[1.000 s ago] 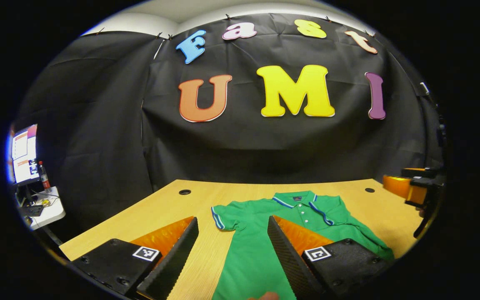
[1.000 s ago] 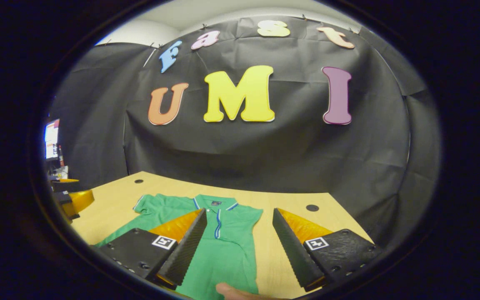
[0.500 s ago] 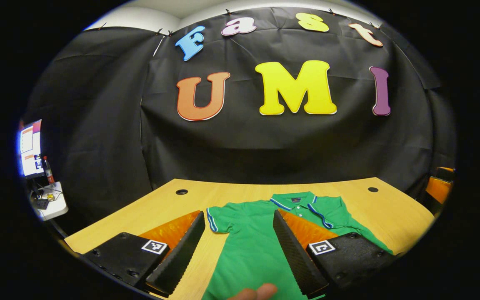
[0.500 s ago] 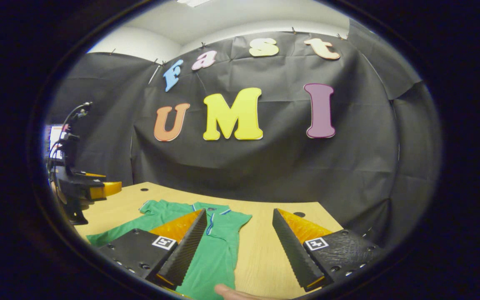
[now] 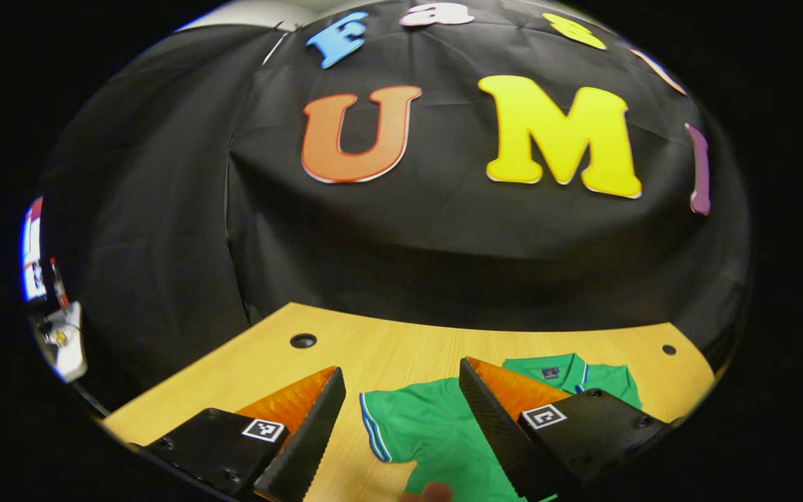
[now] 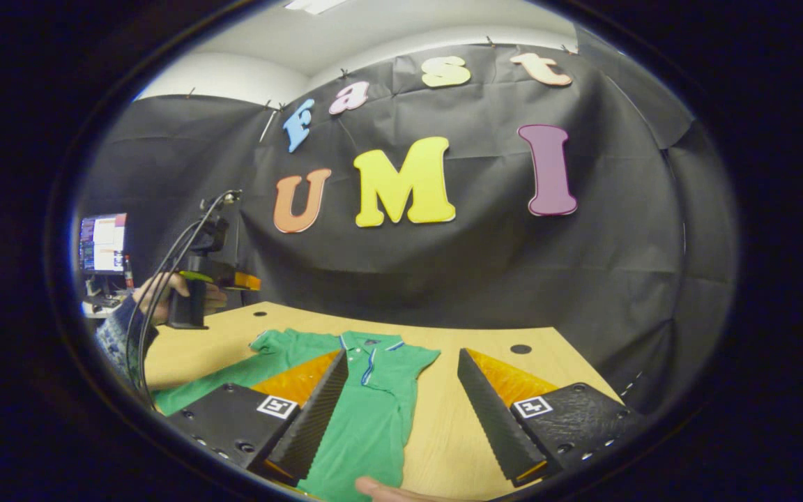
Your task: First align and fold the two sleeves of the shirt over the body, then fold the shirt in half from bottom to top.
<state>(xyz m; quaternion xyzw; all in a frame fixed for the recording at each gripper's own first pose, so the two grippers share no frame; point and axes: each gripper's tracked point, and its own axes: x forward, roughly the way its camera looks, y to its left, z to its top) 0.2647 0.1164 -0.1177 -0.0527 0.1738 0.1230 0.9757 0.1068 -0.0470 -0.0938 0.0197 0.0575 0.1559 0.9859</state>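
A green polo shirt (image 6: 373, 411) lies flat and face up on the wooden table (image 6: 443, 418), collar (image 6: 366, 341) toward the far wall. In the right gripper view, my right gripper (image 6: 401, 354) hovers open above the shirt's right sleeve (image 6: 419, 359) and the bare table beside it. Farther off on the left, a hand (image 6: 164, 289) holds my left gripper (image 6: 245, 281) above the table's far left part. In the left gripper view, my left gripper (image 5: 401, 369) is open, with the shirt's left sleeve (image 5: 387, 418) lying below and between its fingers. Nothing is held.
The table has round holes at its far corners (image 5: 302, 341) (image 5: 668, 349) (image 6: 521, 348). A lit monitor (image 6: 102, 242) and a small side table (image 5: 60, 335) stand off to the left beyond the table. Black cloth wall closes the back and right.
My left gripper has moved forward and leftward over the table, so the shirt's left sleeve now lies between its fingers. My right gripper has drawn back a little; both stay open.
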